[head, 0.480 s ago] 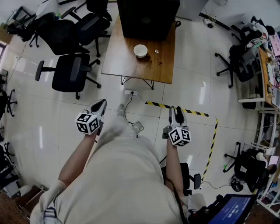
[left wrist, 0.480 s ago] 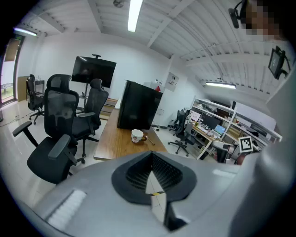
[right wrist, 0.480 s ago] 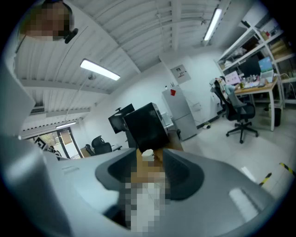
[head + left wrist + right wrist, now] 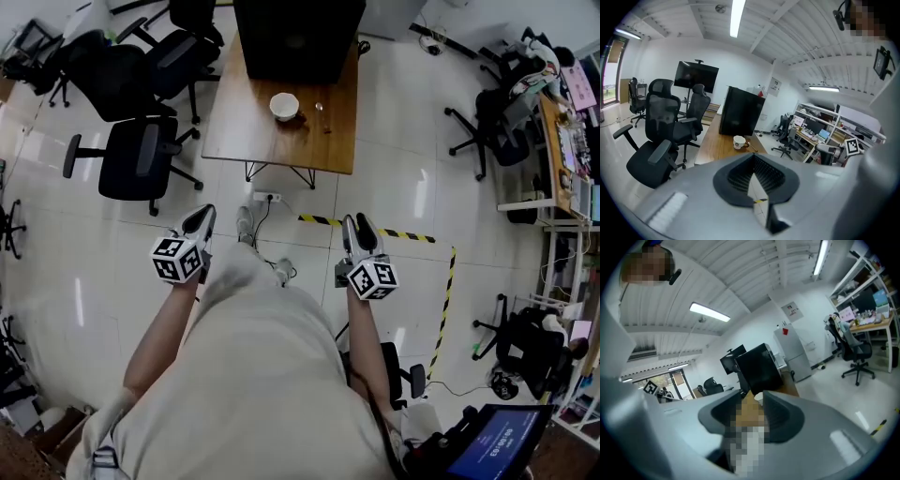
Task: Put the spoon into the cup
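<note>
A white cup [image 4: 284,106] stands on the wooden table [image 4: 272,145] far ahead, with a small spoon [image 4: 320,110] lying just to its right. Both grippers hang in the air over the floor, well short of the table. The left gripper [image 4: 207,212] has its jaws together and holds nothing. In the left gripper view the cup [image 4: 738,141] shows beyond the left gripper [image 4: 753,158]. My right gripper [image 4: 354,223] is open and empty. Between the jaws of the right gripper [image 4: 752,397] a bit of the cup [image 4: 759,398] peeks out.
A big black box [image 4: 298,37] sits at the table's far end. Black office chairs [image 4: 131,155] stand left of the table, more chairs [image 4: 483,122] to the right. A power strip [image 4: 265,197] and yellow-black floor tape [image 4: 412,234] lie ahead on the white tiles.
Both grippers and the table sit slightly further left and higher in the head view. Neither gripper's jaws look different.
</note>
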`<state>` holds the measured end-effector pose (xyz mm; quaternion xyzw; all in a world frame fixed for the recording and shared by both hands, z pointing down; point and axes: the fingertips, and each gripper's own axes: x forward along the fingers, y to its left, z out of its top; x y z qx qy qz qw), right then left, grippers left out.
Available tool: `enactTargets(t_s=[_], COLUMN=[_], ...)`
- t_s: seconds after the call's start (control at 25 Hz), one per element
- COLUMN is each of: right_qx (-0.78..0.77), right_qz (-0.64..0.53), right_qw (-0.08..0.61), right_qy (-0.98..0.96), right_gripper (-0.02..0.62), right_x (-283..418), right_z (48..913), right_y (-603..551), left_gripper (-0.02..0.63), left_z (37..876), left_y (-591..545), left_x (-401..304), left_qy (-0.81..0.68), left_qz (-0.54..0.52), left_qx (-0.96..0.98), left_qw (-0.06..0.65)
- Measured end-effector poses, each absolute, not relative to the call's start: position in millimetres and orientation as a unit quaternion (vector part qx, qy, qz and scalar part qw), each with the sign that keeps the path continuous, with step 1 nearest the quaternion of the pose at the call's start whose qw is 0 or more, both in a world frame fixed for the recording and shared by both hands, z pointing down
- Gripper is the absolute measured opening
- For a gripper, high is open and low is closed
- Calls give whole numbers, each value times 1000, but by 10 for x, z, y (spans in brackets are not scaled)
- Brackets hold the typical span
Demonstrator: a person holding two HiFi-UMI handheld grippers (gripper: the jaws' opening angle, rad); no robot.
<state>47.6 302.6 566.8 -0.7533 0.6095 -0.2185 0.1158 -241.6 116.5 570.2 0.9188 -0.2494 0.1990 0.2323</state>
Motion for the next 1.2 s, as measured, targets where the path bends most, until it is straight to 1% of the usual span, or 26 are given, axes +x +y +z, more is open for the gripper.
enactTargets(t_s=[0.12,0.28,0.52,0.68,0.96,1.2], right_qx=[-758,-767,-786,-796,-806,-821], right_qz=[-221,-230,-241,-236,-230,-244], right_qw=[105,107,98,95,71,72], right_qy=[605,589,561,550,540,512], right_gripper=[152,152,147,147,144,141], right_x=[503,581,769,887,984,1037], right_z=[5704,5750,5739,5640,5594,5775], right_y=[2991,2862,2581,2176,1419,1198], left_gripper=[0,0,0,0,0,0], left_z=[5758,5769,5618,5552,5594,5764], left_y=[1058,763,194,-202,-718,-925], left_x=[-2267,-2030,-1610,-1402,-1174,-1119], left_qy=[-234,-206,-163,-138,-108,-73], left_qz=[199,201,203,201,187,199], left_qx=[921,927,940,948,951,953], left_qw=[239,239,220,207,220,217])
